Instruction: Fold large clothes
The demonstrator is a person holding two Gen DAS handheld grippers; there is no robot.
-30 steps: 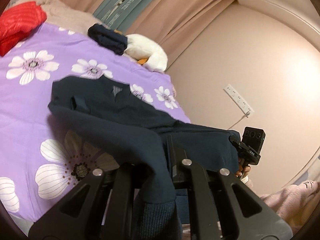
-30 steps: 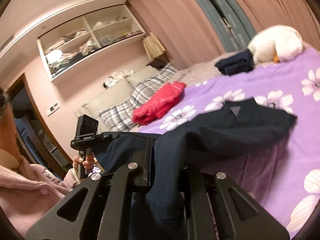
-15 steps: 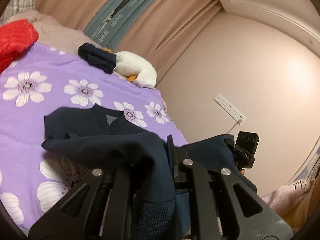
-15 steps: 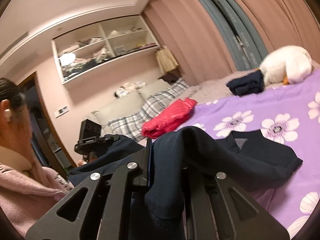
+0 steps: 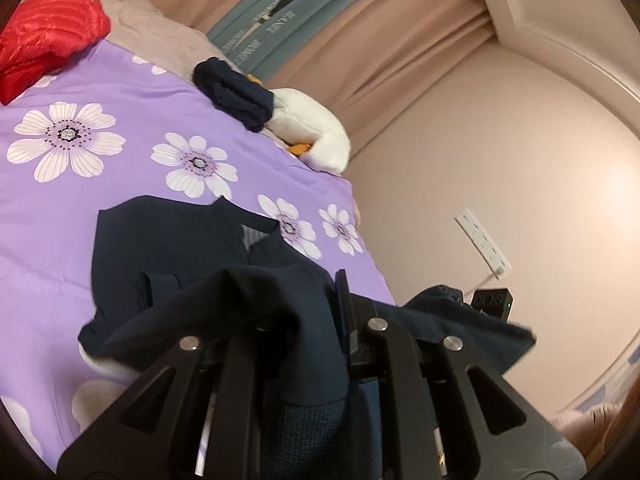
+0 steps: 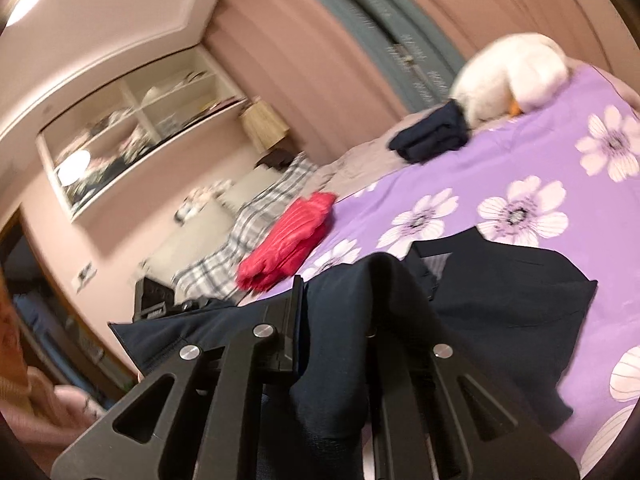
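Navy sweater is pinched in both left claw and right claw; curtain lettering is unreadable.

Shelf contents motion-blurred; left fingertips under navy garment

Pale lettering is seen printed in rows down the grey-green curtain panel, but the words cannot be made out in either view. No other text, number or brand can be read.
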